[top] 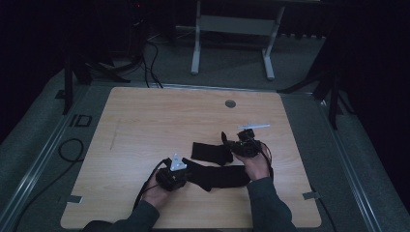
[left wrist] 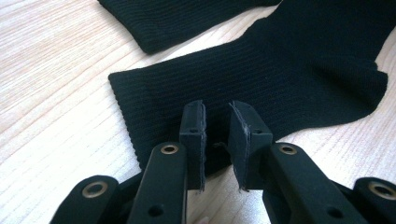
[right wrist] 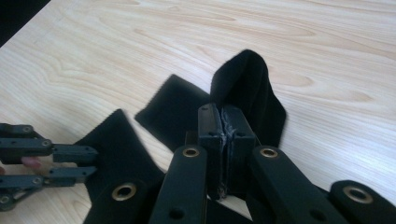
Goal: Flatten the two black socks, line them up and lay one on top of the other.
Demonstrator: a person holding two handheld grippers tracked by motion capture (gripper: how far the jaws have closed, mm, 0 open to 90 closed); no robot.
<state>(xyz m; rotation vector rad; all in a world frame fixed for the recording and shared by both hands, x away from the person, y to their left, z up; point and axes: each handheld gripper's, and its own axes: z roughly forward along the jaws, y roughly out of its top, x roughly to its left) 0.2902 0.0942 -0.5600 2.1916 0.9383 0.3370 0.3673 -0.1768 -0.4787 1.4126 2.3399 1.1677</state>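
Two black ribbed socks [top: 212, 164] lie side by side on the counter [top: 145, 125]. They look light and limp, likely to droop wherever pinched, so a cuff or toe edge seems best. The right claw [right wrist: 223, 140] is clamped on one sock's lifted end [right wrist: 245, 84]; the left claw [left wrist: 215, 140] stands apart over the other's cuff [left wrist: 154, 98].

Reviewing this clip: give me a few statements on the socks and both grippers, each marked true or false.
1. The right gripper is shut on a black sock. True.
2. The left gripper is lifted high off the table. False: it sits low over the other sock, jaws apart.
3. Both socks are white. False: black.
4. The wooden table has a round grommet near its far edge. True.
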